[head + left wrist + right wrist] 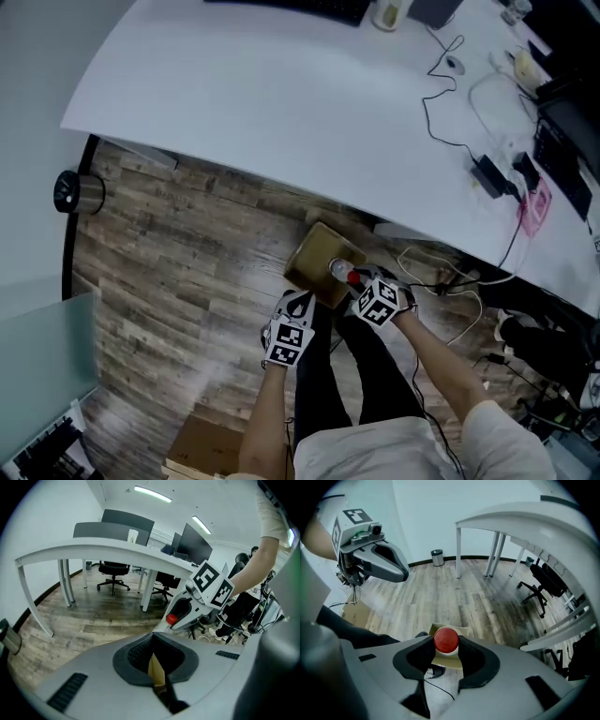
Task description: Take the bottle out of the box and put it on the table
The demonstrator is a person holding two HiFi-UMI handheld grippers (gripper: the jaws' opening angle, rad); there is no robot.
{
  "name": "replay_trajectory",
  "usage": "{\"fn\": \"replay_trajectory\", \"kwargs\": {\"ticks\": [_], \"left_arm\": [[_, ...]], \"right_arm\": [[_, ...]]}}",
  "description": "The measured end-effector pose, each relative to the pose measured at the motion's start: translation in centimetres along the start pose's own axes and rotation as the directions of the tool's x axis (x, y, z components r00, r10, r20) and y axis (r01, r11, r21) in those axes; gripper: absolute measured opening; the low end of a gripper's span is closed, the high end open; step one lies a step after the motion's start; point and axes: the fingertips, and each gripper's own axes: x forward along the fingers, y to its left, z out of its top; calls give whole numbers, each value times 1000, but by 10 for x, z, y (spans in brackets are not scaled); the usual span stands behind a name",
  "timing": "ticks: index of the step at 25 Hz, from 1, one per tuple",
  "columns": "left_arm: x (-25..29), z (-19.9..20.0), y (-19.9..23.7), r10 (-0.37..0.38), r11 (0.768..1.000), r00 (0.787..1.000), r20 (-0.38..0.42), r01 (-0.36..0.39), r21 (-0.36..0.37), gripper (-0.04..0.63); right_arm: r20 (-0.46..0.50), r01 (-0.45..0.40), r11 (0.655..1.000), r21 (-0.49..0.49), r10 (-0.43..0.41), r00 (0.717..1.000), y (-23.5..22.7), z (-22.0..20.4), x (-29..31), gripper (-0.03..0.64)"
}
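Right gripper (pixel 445 647): jaws clamped on bottle (pixel 446 638) at its red cap, bottle body in box (pixel 317 255) mouth. Left gripper (pixel 157 673): jaws pinched narrow on a tan sliver, probably the box flap. Best to steady the box, draw the bottle straight out, then carry it upright to surface (pixel 281 103).

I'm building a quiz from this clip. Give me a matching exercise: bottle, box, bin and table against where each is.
1 bottle
2 box
3 bin
4 table

A on the floor by the wall
B edge in the left gripper's jaws
C cables lying on it
D between the right gripper's jaws

Pairs: 1-D, 2-B, 3-A, 4-C
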Motion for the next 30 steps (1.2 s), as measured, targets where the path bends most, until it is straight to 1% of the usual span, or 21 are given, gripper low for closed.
{"fn": "replay_trajectory", "kwargs": {"ticks": [5,8,14,17,21,24,27,30], "left_arm": [[-32,50,-13,-6,999,999,33,4,49,14],[-51,85,-28,-31,997,997,71,26,73,14],[-87,117,-45,-44,995,993,107,34,92,14],[-102,139,-56,-91,993,988,122,82,79,14],[-118,164,-61,-132,988,981,144,119,95,15],[-130,194,-64,-155,983,975,161,135,127,15],[-138,217,-77,-180,974,968,176,151,168,14],[-139,236,-79,-202,965,961,187,163,207,14]], "right_arm": [[26,-6,999,-48,7,1000,3,32,-63,181],[39,-27,997,-65,30,999,5,44,-107,181],[63,-49,995,-84,55,996,10,75,-185,181],[74,-41,997,-64,45,996,4,90,-218,181],[86,-10,998,-69,16,996,-2,112,-248,182],[111,12,997,-81,-3,994,-13,138,-271,182],[106,13,995,-103,-2,994,-15,149,-299,181],[99,20,994,-106,-10,995,-27,158,-319,181]]}}
